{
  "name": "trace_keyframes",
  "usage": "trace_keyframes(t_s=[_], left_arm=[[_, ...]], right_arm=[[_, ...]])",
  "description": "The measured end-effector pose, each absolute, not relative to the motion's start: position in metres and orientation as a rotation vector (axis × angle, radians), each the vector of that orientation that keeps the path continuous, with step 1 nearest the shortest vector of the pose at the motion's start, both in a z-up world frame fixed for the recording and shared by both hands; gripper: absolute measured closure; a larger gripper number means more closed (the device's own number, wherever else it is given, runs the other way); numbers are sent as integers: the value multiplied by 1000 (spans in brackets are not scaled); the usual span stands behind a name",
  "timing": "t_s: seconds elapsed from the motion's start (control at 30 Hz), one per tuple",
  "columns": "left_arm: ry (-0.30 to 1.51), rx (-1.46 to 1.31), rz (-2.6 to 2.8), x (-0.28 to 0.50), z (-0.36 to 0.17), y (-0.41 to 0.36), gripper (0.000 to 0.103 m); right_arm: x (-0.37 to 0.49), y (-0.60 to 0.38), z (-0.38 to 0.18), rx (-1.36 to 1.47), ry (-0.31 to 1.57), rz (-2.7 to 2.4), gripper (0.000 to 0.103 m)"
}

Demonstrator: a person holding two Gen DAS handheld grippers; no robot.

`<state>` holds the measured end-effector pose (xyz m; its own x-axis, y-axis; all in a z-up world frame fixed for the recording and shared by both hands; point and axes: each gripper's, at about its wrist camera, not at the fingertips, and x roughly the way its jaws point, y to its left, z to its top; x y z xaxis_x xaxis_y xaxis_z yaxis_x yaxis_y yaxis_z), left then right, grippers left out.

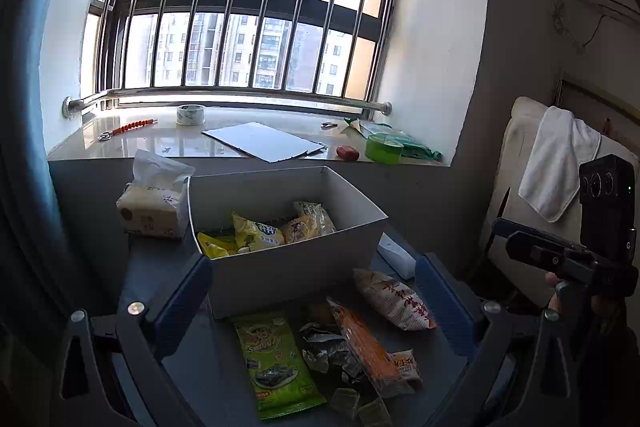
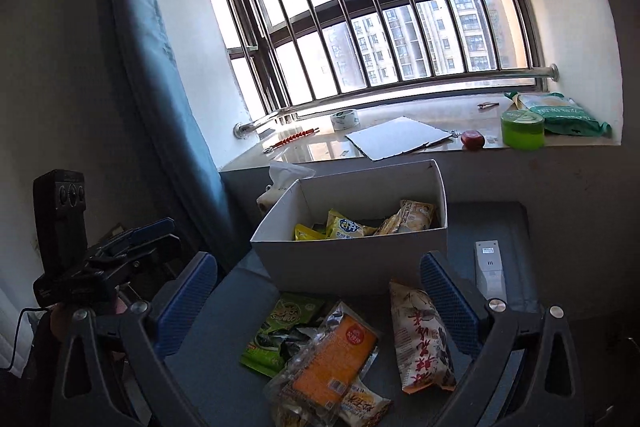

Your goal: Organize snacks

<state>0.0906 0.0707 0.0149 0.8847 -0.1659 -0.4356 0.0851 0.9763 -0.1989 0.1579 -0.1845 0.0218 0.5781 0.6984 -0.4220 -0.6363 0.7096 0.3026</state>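
Note:
A white open box [image 1: 296,267] [image 2: 352,263] stands on the dark table and holds several yellow snack packets [image 1: 256,231] [image 2: 348,227]. In front of it lie loose snacks: a green seaweed pack [image 1: 276,359] [image 2: 280,331], an orange packet [image 1: 368,347] [image 2: 332,359], a white-and-red bag [image 1: 392,299] [image 2: 424,339] and crumpled silver wrappers [image 1: 328,347]. My left gripper [image 1: 316,307] is open and empty above the loose snacks. My right gripper [image 2: 320,303] is open and empty above them too; its body shows at the right of the left wrist view [image 1: 568,255].
A tissue pack [image 1: 154,199] stands left of the box and a white remote [image 2: 490,267] right of it. The windowsill behind holds a tape roll [image 1: 191,115], a white board [image 1: 264,141], a green tub [image 1: 384,147] and a red object [image 1: 347,152]. A chair with a towel [image 1: 556,163] stands at right.

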Motion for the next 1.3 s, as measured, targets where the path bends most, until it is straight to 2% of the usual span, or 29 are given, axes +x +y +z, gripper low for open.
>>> trace_keyframes(t_s=[0.23, 0.43, 0.93, 1.1, 1.13, 1.17, 1.2, 1.23, 1.3], left_arm=[[506, -249, -117, 42, -26, 55, 0], [569, -278, -126, 35, -52, 45, 0], [666, -279, -98, 57, -77, 46, 0], [688, -303, -63, 59, -87, 60, 0], [693, -308, -58, 59, -90, 63, 0], [699, -314, -50, 60, -92, 66, 0], [705, -318, -42, 61, -94, 69, 0], [712, -322, -34, 62, -97, 71, 0], [724, -329, -17, 64, -102, 76, 0]], right_arm=[[95, -227, -26, 191, 581, 691, 0], [88, -237, -65, 163, 696, 650, 0], [209, -161, -123, -298, 794, 503, 0], [239, -138, -141, -369, 856, 509, 0], [241, -134, -143, -381, 869, 518, 4], [242, -131, -145, -401, 879, 515, 12], [242, -129, -147, -429, 888, 497, 53], [241, -128, -146, -441, 877, 484, 57], [238, -129, -145, -435, 878, 491, 60]])
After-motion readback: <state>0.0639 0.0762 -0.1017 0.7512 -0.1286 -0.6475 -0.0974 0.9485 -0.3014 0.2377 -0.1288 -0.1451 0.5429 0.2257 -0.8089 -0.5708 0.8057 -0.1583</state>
